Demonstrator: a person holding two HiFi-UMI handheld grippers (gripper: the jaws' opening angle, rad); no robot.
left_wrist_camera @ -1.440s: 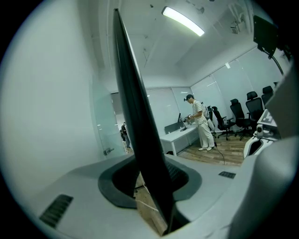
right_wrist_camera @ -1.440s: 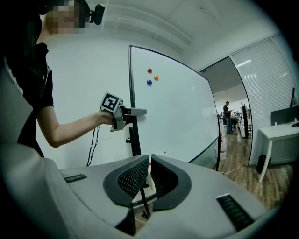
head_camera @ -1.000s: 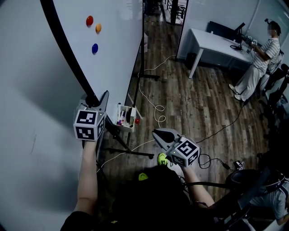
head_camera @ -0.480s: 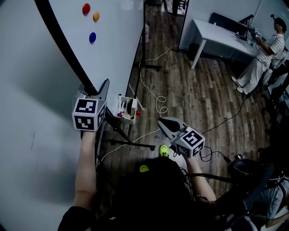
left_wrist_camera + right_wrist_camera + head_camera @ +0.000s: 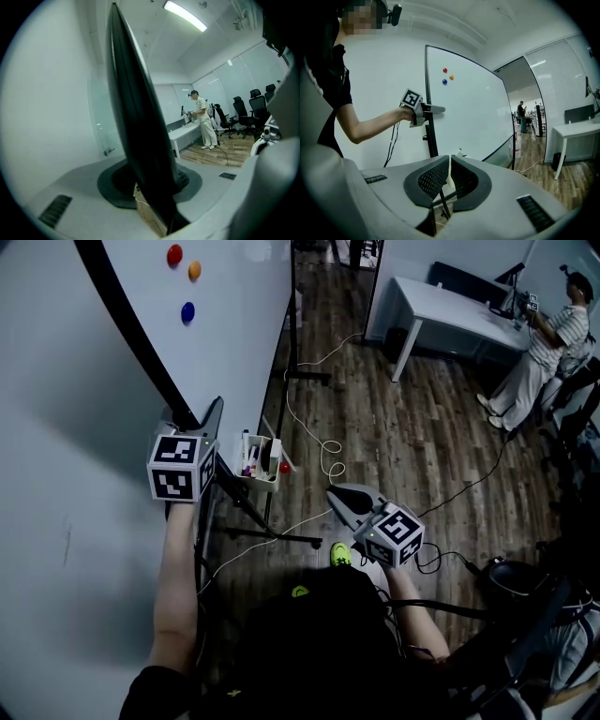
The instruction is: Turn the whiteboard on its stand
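The whiteboard [image 5: 234, 324] is being carried upright on its stand [image 5: 281, 540], and its black frame [image 5: 140, 126] is being clamped at the edge by the left gripper [image 5: 199, 427]. The right gripper [image 5: 333, 498] is being held low, well apart from the board, with its jaws pressed together on nothing.

Because only one narrow edge is being pinched, a slip is being risked: the frame looks smooth, and it could be drawn out of the pads by a hard pull. The board could also be swung faster than intended, since no second grip is being applied. A tray [image 5: 261, 470] is being carried just beside the clamped edge, and a cable [image 5: 319, 451] is lying near the stand's feet. Either could be struck or snagged while the board is being turned.
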